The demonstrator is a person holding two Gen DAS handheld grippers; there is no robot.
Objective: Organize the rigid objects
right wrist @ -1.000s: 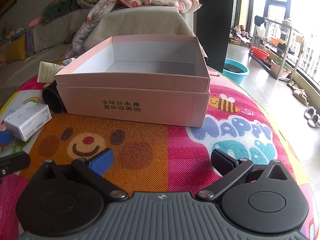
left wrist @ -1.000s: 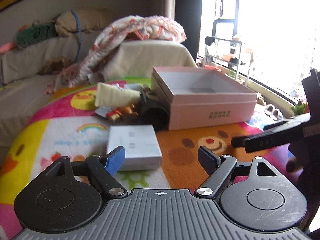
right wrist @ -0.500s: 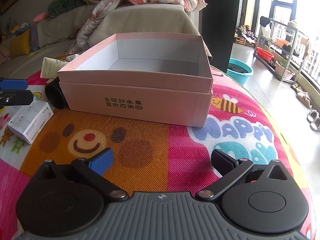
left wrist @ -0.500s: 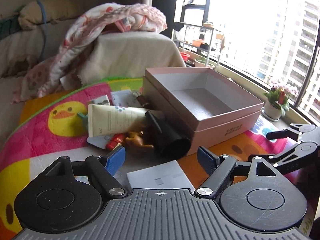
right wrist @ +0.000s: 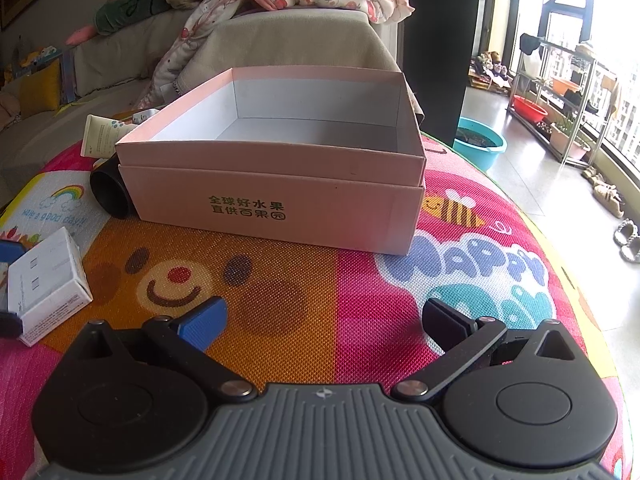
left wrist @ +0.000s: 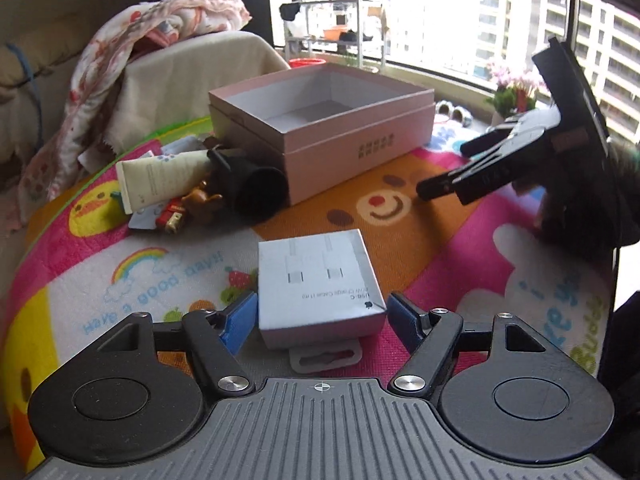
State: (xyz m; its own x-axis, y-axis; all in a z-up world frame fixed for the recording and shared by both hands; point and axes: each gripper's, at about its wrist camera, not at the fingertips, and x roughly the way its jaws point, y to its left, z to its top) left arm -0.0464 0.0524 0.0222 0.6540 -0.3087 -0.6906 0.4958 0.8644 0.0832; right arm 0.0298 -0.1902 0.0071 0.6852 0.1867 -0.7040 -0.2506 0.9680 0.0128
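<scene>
left claw (left wrist: 322,318) spread astride white box (left wrist: 318,280) | right claw (right wrist: 324,320) spread | box hang-tab half hidden

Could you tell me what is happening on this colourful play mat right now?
The left gripper is open, its blue fingers either side of a small white cardboard cable box lying on the mat. The right gripper hovers open and empty before the open pink cardboard box, which looks empty.

"HAPPY" on play mat (right wrist: 360,280)
</scene>
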